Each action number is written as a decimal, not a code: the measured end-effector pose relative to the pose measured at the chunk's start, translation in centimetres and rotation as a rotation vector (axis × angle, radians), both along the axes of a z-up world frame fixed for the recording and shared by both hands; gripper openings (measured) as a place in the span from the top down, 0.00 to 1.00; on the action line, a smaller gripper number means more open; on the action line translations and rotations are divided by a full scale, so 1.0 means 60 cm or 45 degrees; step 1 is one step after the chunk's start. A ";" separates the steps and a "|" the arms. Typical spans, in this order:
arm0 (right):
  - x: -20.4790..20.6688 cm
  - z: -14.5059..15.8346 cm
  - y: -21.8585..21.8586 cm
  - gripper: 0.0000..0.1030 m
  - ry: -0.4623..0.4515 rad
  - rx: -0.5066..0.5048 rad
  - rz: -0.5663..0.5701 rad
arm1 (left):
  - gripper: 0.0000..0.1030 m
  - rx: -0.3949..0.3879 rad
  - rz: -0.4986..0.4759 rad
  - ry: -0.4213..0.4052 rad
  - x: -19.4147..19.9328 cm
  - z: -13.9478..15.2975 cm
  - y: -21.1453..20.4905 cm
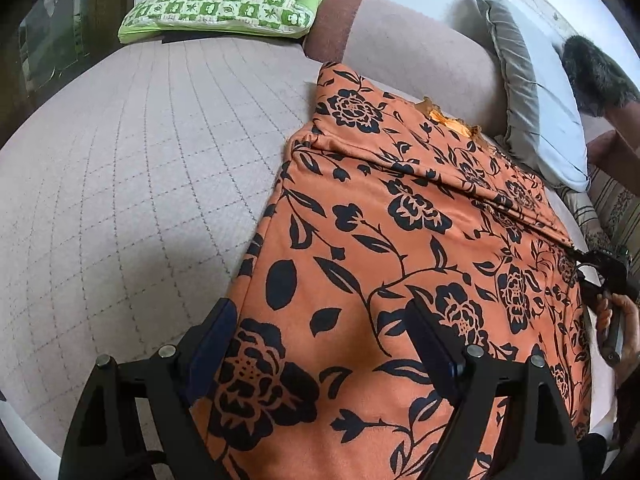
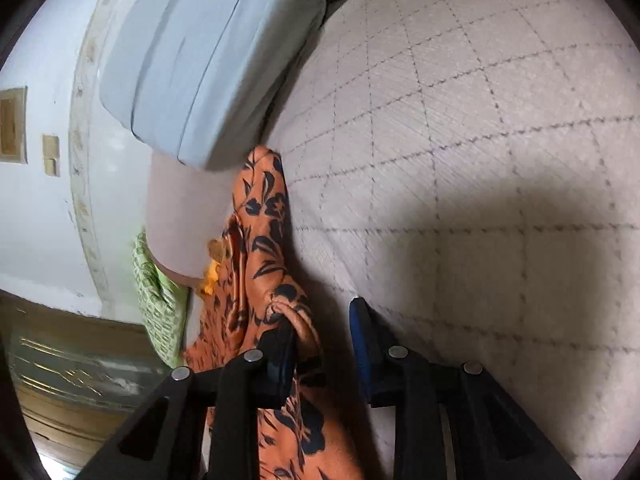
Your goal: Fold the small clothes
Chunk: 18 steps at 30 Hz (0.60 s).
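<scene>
On the quilted bed cover (image 1: 120,200) lies our orange floral garment (image 1: 400,240), spread flat beside a grey pillow (image 1: 532,100) and below a green checked cushion (image 1: 224,0). We hold our left gripper (image 1: 320,332) over its near end, fingers spread wide and pinching nothing. Our right gripper (image 2: 324,344) has the garment's bunched edge between its fingers; whether they press it we cannot tell.
</scene>
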State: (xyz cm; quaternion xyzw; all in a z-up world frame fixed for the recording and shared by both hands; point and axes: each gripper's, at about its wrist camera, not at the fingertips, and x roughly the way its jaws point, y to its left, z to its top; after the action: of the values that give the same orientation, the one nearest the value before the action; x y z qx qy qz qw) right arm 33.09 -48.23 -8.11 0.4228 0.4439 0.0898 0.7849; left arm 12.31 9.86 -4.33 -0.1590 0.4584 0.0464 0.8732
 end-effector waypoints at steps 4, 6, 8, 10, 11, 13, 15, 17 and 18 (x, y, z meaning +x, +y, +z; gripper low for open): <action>-0.007 0.053 0.059 0.70 0.088 -0.450 0.199 | 0.16 -0.007 0.017 -0.007 -0.012 0.002 0.007; -0.022 0.067 0.063 0.70 0.106 -0.575 0.168 | 0.16 -0.008 0.020 -0.002 -0.019 0.001 0.008; -0.040 0.091 0.065 0.70 0.028 -0.635 0.138 | 0.16 -0.005 0.020 -0.001 -0.027 0.000 0.010; -0.049 0.116 0.069 0.70 -0.087 -0.603 0.144 | 0.16 0.003 0.021 -0.002 -0.031 0.000 0.011; -0.047 0.121 0.070 0.70 -0.118 -0.542 0.159 | 0.16 0.007 0.022 0.000 -0.032 -0.001 0.012; -0.030 0.123 0.075 0.65 -0.145 -0.383 0.193 | 0.16 0.004 0.031 0.013 -0.029 -0.005 0.016; 0.001 0.109 0.081 0.40 -0.148 -0.257 0.207 | 0.16 -0.015 0.041 0.017 -0.025 -0.008 0.018; 0.034 0.069 0.077 0.38 -0.116 -0.200 0.198 | 0.16 -0.020 0.046 0.022 -0.020 -0.010 0.020; 0.040 0.049 0.064 0.47 -0.090 -0.211 0.156 | 0.16 -0.021 0.048 0.023 -0.017 -0.011 0.020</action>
State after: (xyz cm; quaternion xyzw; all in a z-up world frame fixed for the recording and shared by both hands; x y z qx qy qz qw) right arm 35.47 -44.37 -5.18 0.3250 0.4468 0.1155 0.8255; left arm 11.30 11.08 -5.00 -0.1742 0.4637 0.0606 0.8666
